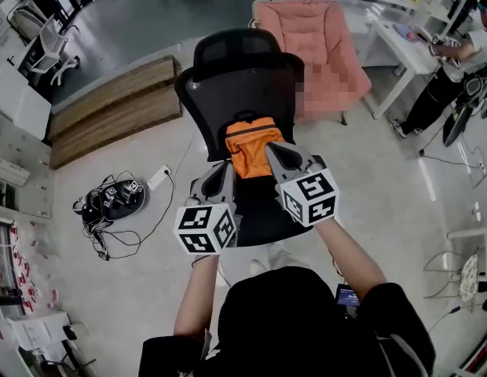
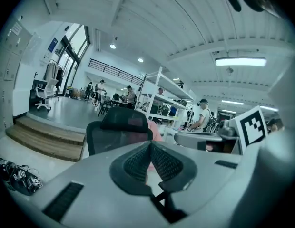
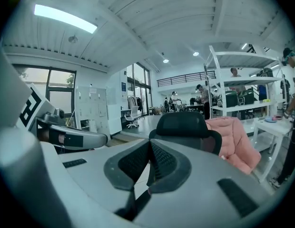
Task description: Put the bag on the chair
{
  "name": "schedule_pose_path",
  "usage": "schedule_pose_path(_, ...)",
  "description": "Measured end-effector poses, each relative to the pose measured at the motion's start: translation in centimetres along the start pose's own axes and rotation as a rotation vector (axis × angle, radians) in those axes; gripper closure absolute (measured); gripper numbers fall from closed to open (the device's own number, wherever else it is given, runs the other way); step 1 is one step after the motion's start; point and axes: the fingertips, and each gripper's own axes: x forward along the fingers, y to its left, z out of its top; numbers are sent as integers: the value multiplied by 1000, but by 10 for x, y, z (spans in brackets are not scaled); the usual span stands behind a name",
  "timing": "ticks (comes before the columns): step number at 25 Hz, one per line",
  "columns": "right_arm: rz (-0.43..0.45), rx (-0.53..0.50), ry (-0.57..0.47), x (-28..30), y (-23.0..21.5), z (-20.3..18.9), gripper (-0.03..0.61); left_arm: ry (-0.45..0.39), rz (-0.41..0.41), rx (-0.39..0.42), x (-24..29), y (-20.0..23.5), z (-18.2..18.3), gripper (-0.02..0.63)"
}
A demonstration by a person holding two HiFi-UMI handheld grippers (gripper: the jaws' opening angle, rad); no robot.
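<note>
An orange bag (image 1: 251, 149) lies on the seat of a black mesh office chair (image 1: 242, 73), leaning toward the backrest. My left gripper (image 1: 225, 171) hovers at the bag's lower left, over the seat's front. My right gripper (image 1: 273, 152) is at the bag's right edge, and I cannot tell if it touches. In the left gripper view the gripper (image 2: 150, 148) has its pads pressed together with nothing between them, and the chair (image 2: 119, 127) stands ahead. The right gripper view shows that gripper (image 3: 150, 148) equally shut and empty, facing the chair (image 3: 183, 127).
A pink padded chair (image 1: 322, 45) stands just behind the black one. Wooden steps (image 1: 110, 108) run at the left. Cables and a power strip (image 1: 118, 203) lie on the floor to the left. White desks (image 1: 400, 38) and a person (image 1: 455, 77) are at the right.
</note>
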Motion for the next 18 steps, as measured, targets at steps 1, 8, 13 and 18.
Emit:
schedule_pose_path(1,-1,0,-11,-6,4,4,577,-13,-10,4,-7,-5,5,604)
schedule_pose_path(8,-23,-26,-77,-37,33,25,577,-71,-58,37,-47,-24,21,604)
schedule_pose_path(13,-40,-22,-100,-55,49,31,577,-84,-78,60,-73,-33,23,604)
schedule_pose_path(18,-44,-13,-112,-65,60,32,577,-110,-79,72,-89,-35,29,604)
